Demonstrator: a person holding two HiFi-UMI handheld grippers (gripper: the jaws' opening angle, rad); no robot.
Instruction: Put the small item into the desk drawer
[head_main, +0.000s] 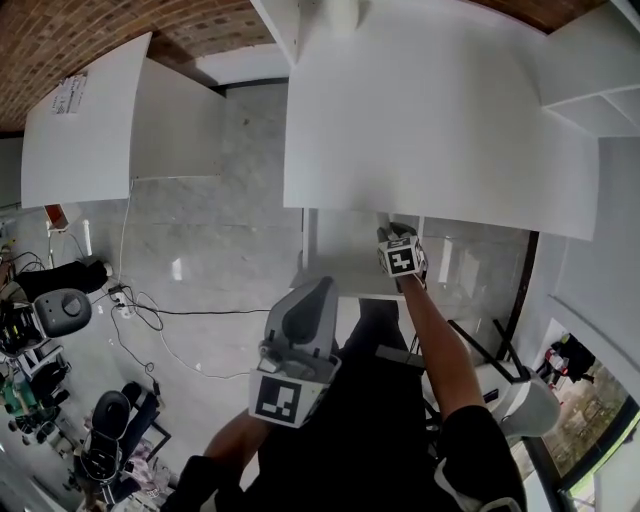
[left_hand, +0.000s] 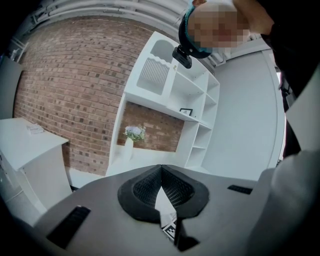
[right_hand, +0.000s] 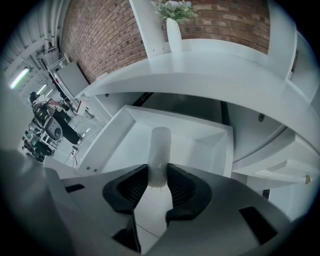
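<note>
My right gripper (right_hand: 159, 171) is shut on a small white cylinder (right_hand: 160, 142) that sticks out forward between the black pads. It hangs over the open white desk drawer (right_hand: 192, 131). In the head view the right gripper (head_main: 398, 247) is at the front edge of the white desk (head_main: 430, 120), above the pulled-out drawer (head_main: 345, 272); the cylinder is hidden there. My left gripper (head_main: 310, 305) is held low, close to the body and away from the desk. Its jaws (left_hand: 161, 172) are shut with nothing between them, and they point up towards the shelves.
A white vase with flowers (right_hand: 174, 22) stands on the desk top against the brick wall. White shelving (left_hand: 192, 100) rises beside it. A second white table (head_main: 90, 120) stands to the left. Cables and equipment (head_main: 60, 310) lie on the floor at the left.
</note>
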